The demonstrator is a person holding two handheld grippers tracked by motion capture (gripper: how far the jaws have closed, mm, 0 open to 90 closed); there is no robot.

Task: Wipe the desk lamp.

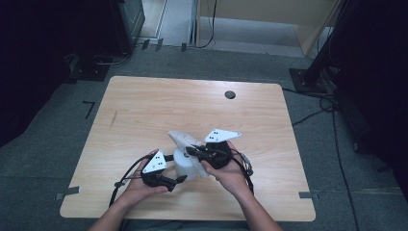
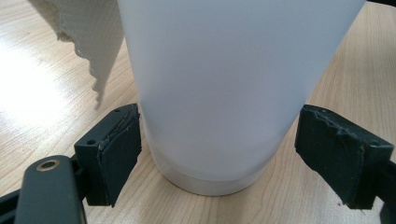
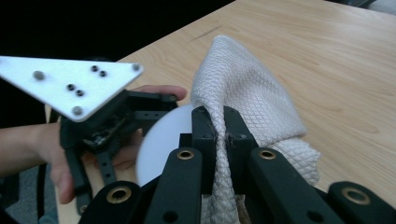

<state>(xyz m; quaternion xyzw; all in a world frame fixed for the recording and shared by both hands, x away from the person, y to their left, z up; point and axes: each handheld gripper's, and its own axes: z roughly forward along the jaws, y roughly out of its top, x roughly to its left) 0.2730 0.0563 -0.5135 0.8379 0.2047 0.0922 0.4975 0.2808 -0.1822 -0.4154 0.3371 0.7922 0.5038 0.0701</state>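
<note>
A white cup (image 2: pixel 219 93) is stood upright on the table (image 1: pixel 144 110), right between the pads of the left gripper (image 2: pixel 219 158). One pad looks pressed against the cup's lower wall while the other sits just off it, so whether it's actually clamped can't be told. A white quilted cloth (image 3: pixel 247 93) is pinched tight in the closed jaws of the right gripper (image 3: pixel 221 135), draped up and over them just above the cup's rim; from the left gripper's side a ragged corner of it is seen hanging beside the cup.

Both grippers are held close together near the front edge of the table, left one low beside the cup, right one just above and behind it. The top is light wood grain, with a dark round cable hole (image 1: pixel 230 95) well beyond the grippers near the far edge. Grey carpet (image 1: pixel 57 159) is laid all around, with black cables (image 1: pixel 317 113) and dark stand bases (image 1: pixel 305 79) farther off.
</note>
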